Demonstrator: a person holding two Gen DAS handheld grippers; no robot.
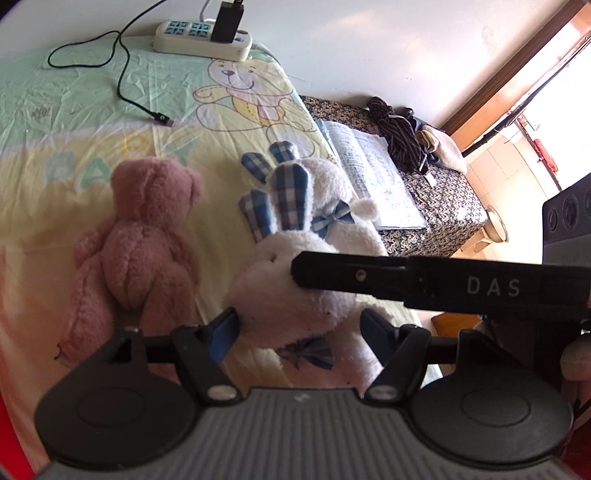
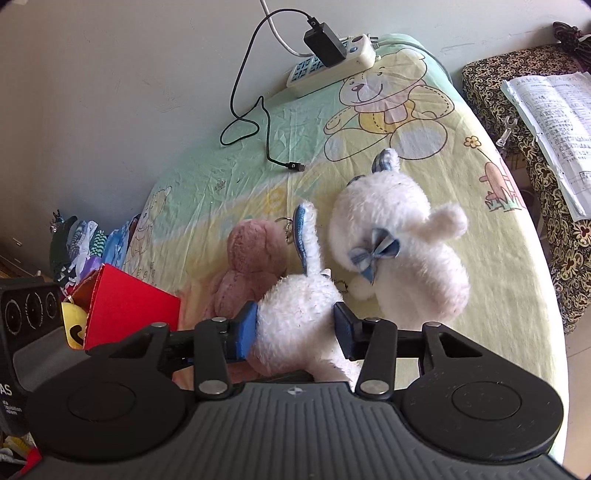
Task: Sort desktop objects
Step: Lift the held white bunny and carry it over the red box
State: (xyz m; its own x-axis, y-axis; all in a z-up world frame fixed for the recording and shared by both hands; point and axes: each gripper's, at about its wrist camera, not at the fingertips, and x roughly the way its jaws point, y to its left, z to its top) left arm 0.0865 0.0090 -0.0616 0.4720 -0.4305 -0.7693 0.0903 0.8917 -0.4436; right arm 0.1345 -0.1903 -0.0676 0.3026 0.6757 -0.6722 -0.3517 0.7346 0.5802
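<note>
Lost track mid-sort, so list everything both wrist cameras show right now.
near rabbit: 1, white, on sheet, nearest cameras
far rabbit: 1, white, blue bow, on sheet
teddy bear: 1, pink, left of rabbits
power strip: 1, cream, sheet's far edge
charger: 1, black, plugged into strip
cable: 1, black, on sheet
open book: 1, white, on patterned bench
red box: 1, beside sheet
left gripper: black, open around near rabbit
right gripper: black, shut on near rabbit
</note>
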